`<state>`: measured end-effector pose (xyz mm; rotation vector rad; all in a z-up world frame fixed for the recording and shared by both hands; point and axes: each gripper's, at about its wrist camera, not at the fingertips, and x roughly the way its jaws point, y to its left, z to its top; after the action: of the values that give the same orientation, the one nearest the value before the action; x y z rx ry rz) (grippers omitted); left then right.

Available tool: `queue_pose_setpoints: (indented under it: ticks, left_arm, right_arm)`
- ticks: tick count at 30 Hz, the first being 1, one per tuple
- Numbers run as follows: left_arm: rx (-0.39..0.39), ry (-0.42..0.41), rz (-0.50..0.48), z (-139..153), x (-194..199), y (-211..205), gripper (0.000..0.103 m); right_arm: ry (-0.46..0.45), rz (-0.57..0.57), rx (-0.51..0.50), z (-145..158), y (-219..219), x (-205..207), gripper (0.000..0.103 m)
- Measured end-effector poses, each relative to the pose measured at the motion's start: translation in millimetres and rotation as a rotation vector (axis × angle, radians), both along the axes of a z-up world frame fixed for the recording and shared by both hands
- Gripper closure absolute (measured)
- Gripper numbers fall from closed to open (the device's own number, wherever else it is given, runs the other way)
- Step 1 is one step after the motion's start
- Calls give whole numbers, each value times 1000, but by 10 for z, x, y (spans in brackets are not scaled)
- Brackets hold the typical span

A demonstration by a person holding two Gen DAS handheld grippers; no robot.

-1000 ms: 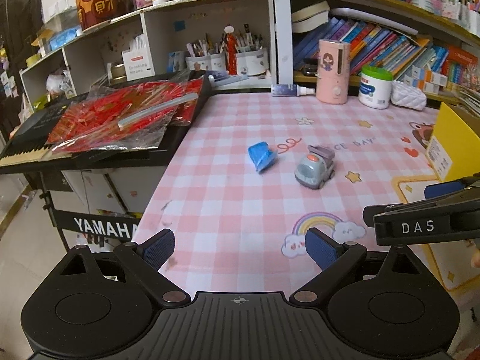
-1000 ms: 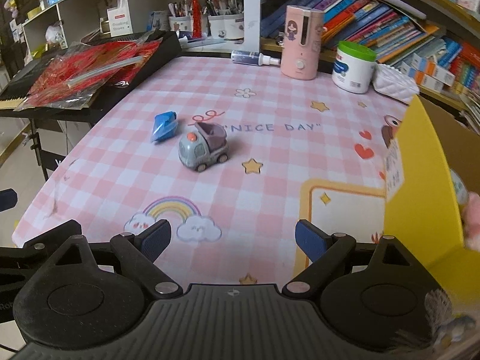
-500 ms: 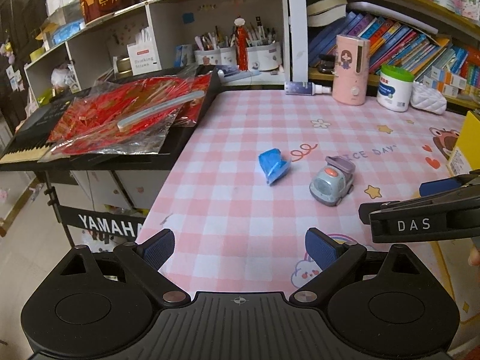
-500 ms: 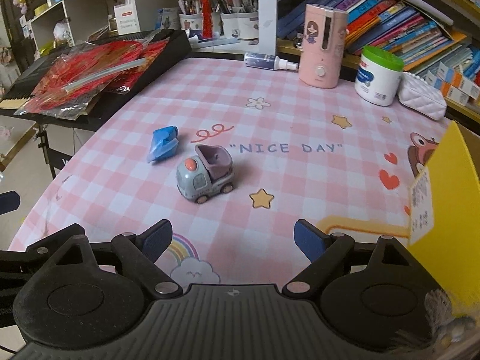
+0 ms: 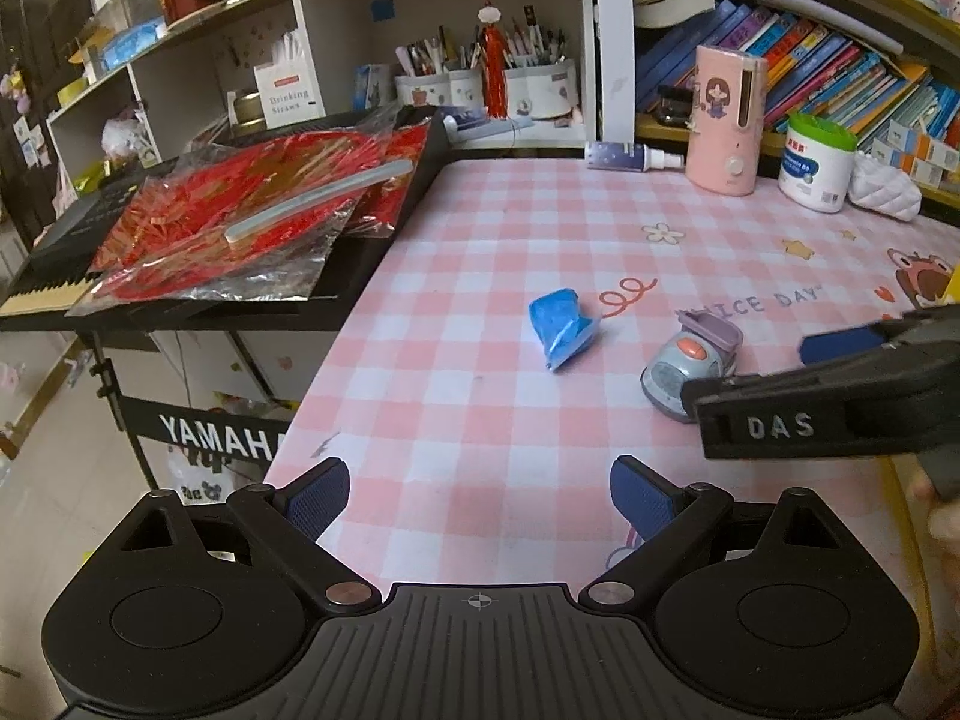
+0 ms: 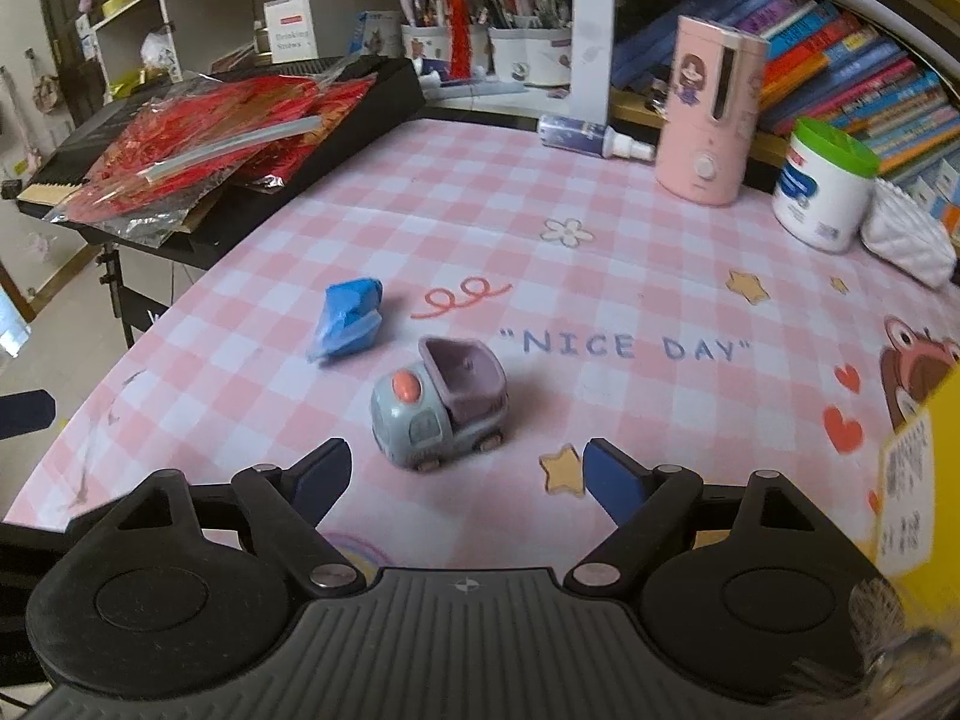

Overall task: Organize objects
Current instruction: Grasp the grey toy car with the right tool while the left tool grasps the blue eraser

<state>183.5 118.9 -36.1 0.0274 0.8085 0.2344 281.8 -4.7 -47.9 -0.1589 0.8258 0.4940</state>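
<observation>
A grey toy truck [image 6: 438, 414] with a mauve tipper stands on the pink checked tablecloth [image 6: 600, 276], just beyond my right gripper [image 6: 465, 474]. The right jaws are closing, with nothing between them. A crumpled blue wrapper [image 6: 348, 324] lies left of the truck. In the left wrist view the wrapper [image 5: 561, 327] lies well ahead of my open, empty left gripper [image 5: 480, 498]. The truck [image 5: 690, 369] is partly hidden there by the right gripper's black finger [image 5: 840, 414].
A yellow cardboard box [image 6: 924, 480] stands at the right. At the back are a pink device [image 6: 708, 120], a white jar [image 6: 822, 186], a spray bottle [image 6: 588, 135] and shelves of books. A black keyboard [image 5: 384, 228] with red foil packets [image 5: 240, 234] adjoins the table's left edge.
Both grippers have moved forward over the table toward the truck and wrapper. The right jaws have narrowed a little, and the truck now sits right before them.
</observation>
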Motion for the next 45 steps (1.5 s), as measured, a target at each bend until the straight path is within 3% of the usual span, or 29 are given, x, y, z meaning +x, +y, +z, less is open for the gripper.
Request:
queue_pose_setpoints:
  ticks: [4, 16, 24, 30, 40, 43, 45]
  left_arm:
    - [8, 7, 4, -7, 51, 6, 8]
    - [5, 21, 2, -56, 237, 5, 8]
    - [-19, -10, -35, -74, 503, -58, 10]
    - [-35, -30, -54, -137, 848, -117, 28]
    - [-98, 10, -9, -344, 1308, -38, 49]
    - [-109, 30, -5, -415, 1344, -6, 67]
    - [-110, 24, -11, -425, 1325, 4, 73]
  right_arm:
    - [26, 36, -13, -70, 93, 157, 30]
    - [16, 119, -29, -174, 236, 343, 41]
    - [-22, -27, 53, 60, -116, 400, 42]
    - [-30, -108, 86, 162, -394, 404, 42]
    - [0, -112, 113, 202, -537, 286, 42]
    - [-2, -103, 109, 217, -542, 241, 42]
    - [-1, -98, 102, 217, -541, 214, 42]
